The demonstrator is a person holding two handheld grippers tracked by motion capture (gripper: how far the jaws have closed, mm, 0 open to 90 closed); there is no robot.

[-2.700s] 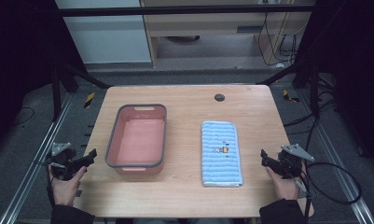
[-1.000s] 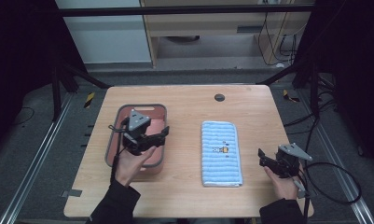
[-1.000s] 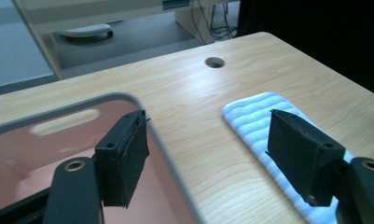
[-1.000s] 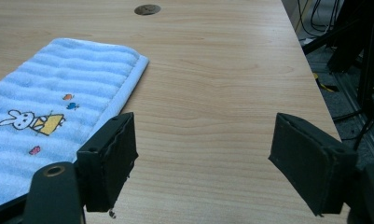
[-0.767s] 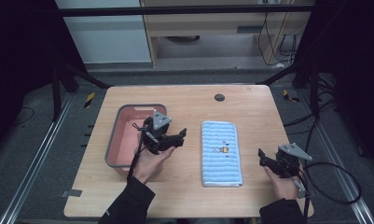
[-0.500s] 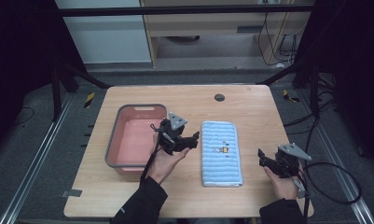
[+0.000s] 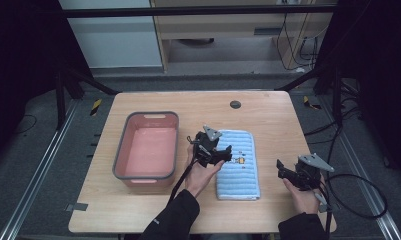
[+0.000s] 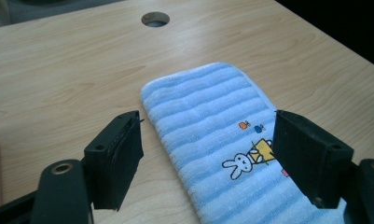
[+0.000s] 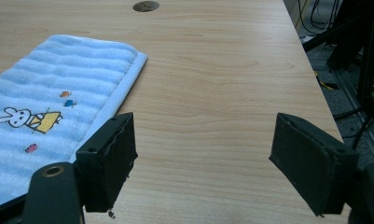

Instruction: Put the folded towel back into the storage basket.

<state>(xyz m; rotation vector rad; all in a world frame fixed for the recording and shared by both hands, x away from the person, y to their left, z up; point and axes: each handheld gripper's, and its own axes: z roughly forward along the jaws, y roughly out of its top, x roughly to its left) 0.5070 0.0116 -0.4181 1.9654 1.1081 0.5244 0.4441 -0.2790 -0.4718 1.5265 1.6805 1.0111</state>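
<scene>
Folded light-blue striped towel with rabbit print [image 7: 237, 163] flat at table centre, untouched. Left gripper [image 8: 205, 154] over its nine-o'clock edge, gaping, empty. Right gripper [image 9: 201, 161] at three o'clock, likewise. Pink plastic basin [image 7: 147, 147] at nine, empty. Probably nothing begun.

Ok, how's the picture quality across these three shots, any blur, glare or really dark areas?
High view: soft and low in detail, the table evenly lit but the surroundings nearly black. Left gripper view: sharp on the blue towel, its rabbit print readable, no glare. Right gripper view: wood grain crisp, the jaws of the right hand-held gripper slightly soft up close, and the floor at the right edge dim.
</scene>
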